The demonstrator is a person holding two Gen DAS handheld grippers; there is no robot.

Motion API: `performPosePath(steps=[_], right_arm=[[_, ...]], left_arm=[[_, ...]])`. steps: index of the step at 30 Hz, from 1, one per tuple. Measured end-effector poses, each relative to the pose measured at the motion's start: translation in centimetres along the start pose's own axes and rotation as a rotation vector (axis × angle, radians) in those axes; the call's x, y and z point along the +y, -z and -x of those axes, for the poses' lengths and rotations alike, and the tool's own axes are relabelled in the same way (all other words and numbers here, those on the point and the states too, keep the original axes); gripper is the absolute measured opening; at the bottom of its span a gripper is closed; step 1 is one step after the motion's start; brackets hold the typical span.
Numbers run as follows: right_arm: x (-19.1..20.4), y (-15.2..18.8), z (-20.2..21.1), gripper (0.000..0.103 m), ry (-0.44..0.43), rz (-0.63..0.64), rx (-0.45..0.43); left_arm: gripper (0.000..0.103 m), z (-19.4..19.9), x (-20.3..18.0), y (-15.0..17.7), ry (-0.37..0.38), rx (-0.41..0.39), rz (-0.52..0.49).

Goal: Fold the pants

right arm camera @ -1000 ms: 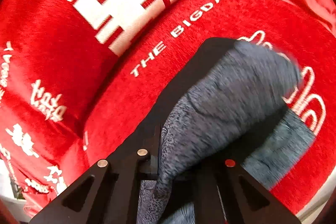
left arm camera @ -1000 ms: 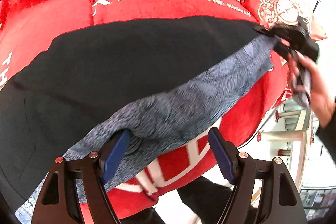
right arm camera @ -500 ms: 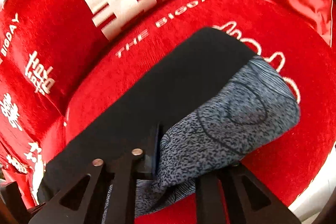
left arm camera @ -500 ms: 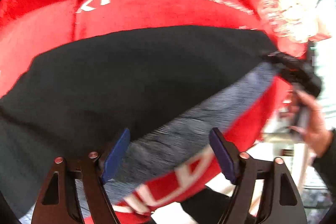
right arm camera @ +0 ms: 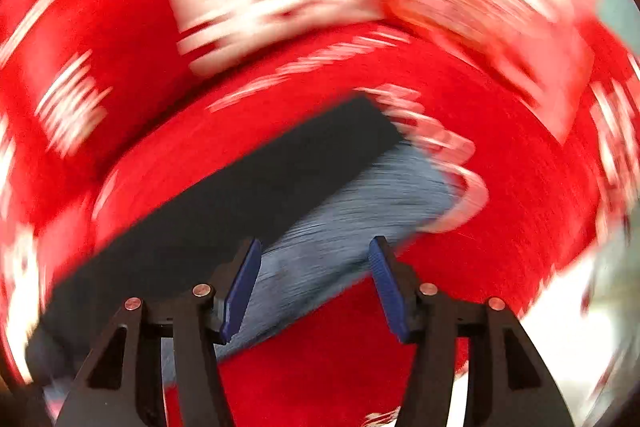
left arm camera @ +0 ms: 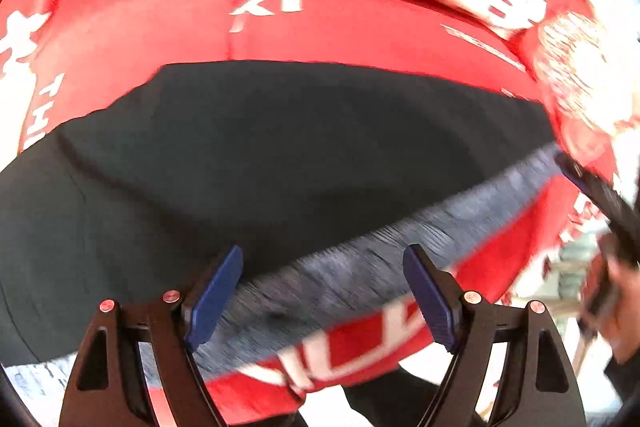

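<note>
With its jaws opening and no cloth pressed between them, the right gripper releases the pants; the left gripper also stands wide, holding nothing. One lengthwise fold appears laid. The pants lie flat on the red sofa cover, long axis running side to side across it. Next, judge a crosswise fold: regrip one end.

Both fisheye views were brightly lit, with washed-out glare at the lower right edges. Motion blur smeared the right wrist view heavily and the left more mildly. Straight lines bowed toward dark, vignetted corners.
</note>
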State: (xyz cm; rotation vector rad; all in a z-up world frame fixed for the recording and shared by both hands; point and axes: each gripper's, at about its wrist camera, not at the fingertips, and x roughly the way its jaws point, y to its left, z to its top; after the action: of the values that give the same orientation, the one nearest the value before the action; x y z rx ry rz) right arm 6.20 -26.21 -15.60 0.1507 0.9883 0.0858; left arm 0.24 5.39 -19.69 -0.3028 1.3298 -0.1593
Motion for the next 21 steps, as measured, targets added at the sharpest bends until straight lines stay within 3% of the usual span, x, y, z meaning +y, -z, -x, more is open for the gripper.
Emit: performPosePath(steps=[2,5,7,8,10,13,16,17,18,21], right_arm=[[4.7,0.2,-1.2,0.062,-0.071,0.181,0.002],[9.9,1.7,-5.1,0.070,-0.158,0.378,0.081],[11.3,3.4,-7.6,0.071,-0.073,0.517,0.150],[11.2,3.5,-7.0,0.074,-0.072,0.521,0.084],[10.7,3.2,-6.0,0.074,-0.052,0.468,0.101],[11.6,4.0,-3.5,0.074,-0.177,0.433,0.087],[14.3,5.9,-3.2,0.074,-0.498,0.329,0.262],[15.0,6.6,-4.1,0.074,-0.608,0.209,0.350],[15.3,7.3,-4.7,0.074,-0.656,0.115,0.398],[15.8,10.0,-7.4,0.074,-0.721,-0.186,0.487]], left_arm=[[0.083,-1.8,1.0,-0.2,-0.002,0.056,0.037],[0.083,-2.9,1.0,1.3,-0.084,0.097,-0.083],[0.083,-1.6,1.2,2.3,-0.099,0.097,-0.123],[0.083,-0.2,1.7,2.6,-0.072,0.086,-0.109],[0.083,2.0,2.6,2.7,-0.040,0.049,-0.084],[0.083,4.4,5.0,2.1,-0.043,-0.003,-0.048],[0.083,4.6,7.4,1.5,-0.057,0.005,-0.020],[0.083,4.4,8.2,1.4,-0.077,0.016,-0.033],[0.083,4.3,8.6,1.4,-0.088,0.023,-0.052],[0.083,3.9,9.9,1.2,-0.159,0.049,-0.136]])
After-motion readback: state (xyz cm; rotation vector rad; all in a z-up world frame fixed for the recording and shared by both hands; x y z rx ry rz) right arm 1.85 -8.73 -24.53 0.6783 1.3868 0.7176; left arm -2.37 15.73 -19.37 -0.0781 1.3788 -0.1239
